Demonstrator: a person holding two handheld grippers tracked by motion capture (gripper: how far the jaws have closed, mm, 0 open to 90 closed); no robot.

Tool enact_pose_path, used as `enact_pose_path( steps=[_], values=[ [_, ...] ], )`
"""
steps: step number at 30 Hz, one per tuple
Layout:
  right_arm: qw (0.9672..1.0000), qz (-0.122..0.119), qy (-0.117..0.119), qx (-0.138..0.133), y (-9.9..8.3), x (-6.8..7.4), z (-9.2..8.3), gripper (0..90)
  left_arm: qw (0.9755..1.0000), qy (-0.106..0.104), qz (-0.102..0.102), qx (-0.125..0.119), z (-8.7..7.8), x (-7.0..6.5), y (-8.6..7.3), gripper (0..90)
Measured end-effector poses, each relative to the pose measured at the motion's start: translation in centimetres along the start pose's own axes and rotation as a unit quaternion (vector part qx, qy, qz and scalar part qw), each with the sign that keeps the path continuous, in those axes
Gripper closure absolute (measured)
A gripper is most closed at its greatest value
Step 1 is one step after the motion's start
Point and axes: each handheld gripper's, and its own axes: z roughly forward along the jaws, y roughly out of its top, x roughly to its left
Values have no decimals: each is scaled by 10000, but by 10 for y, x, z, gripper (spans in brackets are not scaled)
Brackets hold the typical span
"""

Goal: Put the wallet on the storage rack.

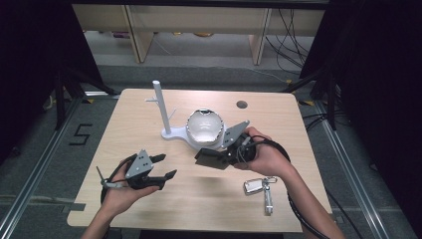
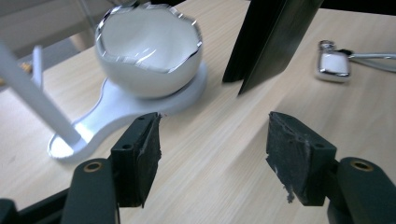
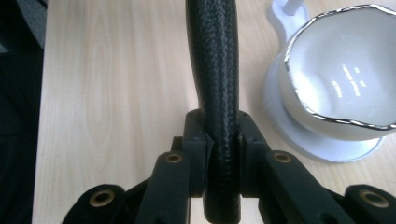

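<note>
a lab: black curtains (image 1: 30,59), floor rails (image 1: 35,169), loose cables (image 1: 291,40).

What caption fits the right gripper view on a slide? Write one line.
Right claw shut on a black wallet, beside a white bowl on its stand.

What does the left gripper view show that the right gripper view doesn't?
The left gripper view alone has the silver key fob on the table and the white stand's post, seen past the open left gripper. The right gripper view alone has the right gripper clamped on the black leather wallet's edge, close up. Both share the white bowl with its silver rim, the wallet and the wooden table.
</note>
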Motion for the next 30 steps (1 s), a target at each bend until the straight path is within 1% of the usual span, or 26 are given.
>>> enact_pose_path(
  steps=[1, 2, 3, 4, 5, 6, 7, 8, 9, 10, 11, 12, 16, 17, 18, 19, 20, 21, 22, 23, 24, 26, 27, 29, 30],
  values=[
    [10000, 3, -34, -21, 2, -3, -1, 785, 10000, 65, 3, -34, 1, 2, -5, 349],
    [10000, 40, -50, -17, 3, -3, -2, 785, 9999, 128, -76, -51, 2, 3, -11, 349],
    [10000, -35, -45, -14, 5, -6, -3, 785, 9996, 191, -153, -111, 4, 5, -16, 349],
    [10000, 21, -62, -32, 6, -6, -3, 785, 9995, 239, -151, -114, 6, 6, -21, 349],
    [10000, -14, -72, -45, 8, -8, -4, 785, 9996, 266, -106, -36, 7, 8, -25, 349],
    [10000, -17, -81, -51, 9, -10, -4, 785, 9995, 289, -127, -5, 8, 8, -28, 348],
    [9999, -20, -88, -59, 11, -11, -5, 785, 9994, 316, -159, -20, 9, 9, -31, 348],
    [9999, 30, -113, -68, 12, -12, -6, 785, 9992, 340, -179, -62, 10, 11, -34, 348],
    [9999, -17, -117, -75, 14, -14, -7, 785, 9991, 355, -204, -76, 11, 11, -36, 347],
    [9999, -9, -113, -67, 15, -15, -8, 785, 9990, 381, -225, -54, 12, 11, -38, 346],
    [9999, -15, -134, -91, 16, -17, -8, 785, 9990, 361, -263, -62, 13, 12, -40, 346],
    [9998, -92, -144, -95, 18, -19, -9, 785, 9987, 402, -293, -91, 14, 11, -42, 346],
    [9998, 58, -192, -72, 22, -23, -12, 785, 9985, 443, -324, -81, 16, 11, -47, 345],
    [9998, 7, -198, -73, 23, -25, -12, 785, 9984, 457, -332, -73, 16, 11, -47, 346],
    [9997, 44, -221, -79, 24, -27, -13, 785, 9983, 456, -341, -99, 17, 11, -48, 346],
    [9997, 22, -220, -80, 25, -29, -14, 785, 9983, 440, -359, -140, 17, 11, -49, 346],
    [9997, -44, -223, -95, 27, -31, -14, 785, 9983, 432, -367, -163, 18, 11, -49, 346],
    [9997, -35, -245, -91, 28, -33, -15, 785, 9982, 435, -374, -171, 18, 11, -49, 346],
    [9996, 76, -265, -68, 29, -33, -16, 785, 9981, 443, -383, -178, 18, 11, -50, 346],
    [9996, 47, -270, -68, 31, -35, -17, 785, 9980, 484, -376, -136, 17, 11, -50, 346],
    [9996, 103, -247, -48, 32, -36, -17, 785, 9980, 480, -389, -148, 17, 11, -50, 346],
    [9995, 46, -319, -55, 35, -40, -18, 785, 9979, 490, -406, -152, 16, 11, -51, 346],
    [9994, 107, -320, -33, 37, -41, -18, 785, 9978, 494, -412, -148, 16, 11, -51, 346],
    [9993, 51, -370, -15, 40, -46, -19, 785, 9978, 490, -420, -144, 16, 11, -51, 346],
    [9995, 21, -317, 3, 41, -48, -19, 785, 9978, 493, -422, -153, 16, 11, -51, 346]
  ],
)
